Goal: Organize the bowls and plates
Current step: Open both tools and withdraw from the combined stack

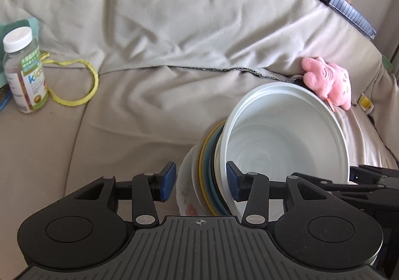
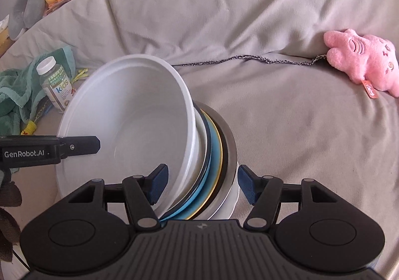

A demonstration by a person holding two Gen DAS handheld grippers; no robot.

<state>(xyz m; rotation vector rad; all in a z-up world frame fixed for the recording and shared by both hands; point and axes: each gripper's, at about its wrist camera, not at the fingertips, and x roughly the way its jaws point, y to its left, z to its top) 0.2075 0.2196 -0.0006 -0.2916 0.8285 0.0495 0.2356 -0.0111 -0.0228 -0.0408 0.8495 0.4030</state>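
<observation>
A stack of dishes (image 1: 214, 175) is seen tilted steeply on edge above a grey-covered sofa (image 1: 149, 105), straddled from opposite sides by both grippers. The white bowl (image 1: 286, 135) is uppermost, its opening turned toward both cameras; beneath it thin rims in white, black, blue and yellow are observed, then a floral plate (image 1: 185, 190) at the bottom.

Left gripper (image 1: 199, 184): fingers spread around the near edge of the stack. The right-hand blue pad (image 1: 233, 180) lies inside the bowl against its wall; the left-hand pad (image 1: 167, 181) stands just outside the floral plate. Whether the pads press cannot be told.

Right gripper (image 2: 203, 186): jaws noted as opening, the stack's edge between them. The left-hand pad (image 2: 158, 184) sits inside the white bowl (image 2: 129, 115); the right-hand pad (image 2: 247, 186) stands beside a metal bowl (image 2: 228, 145) and a white plate (image 2: 230, 207), a narrow gap showing.

A pink plush toy (image 1: 326, 80) lies just behind the stack; a vitamin bottle (image 1: 23, 70) stands well to the left.
</observation>
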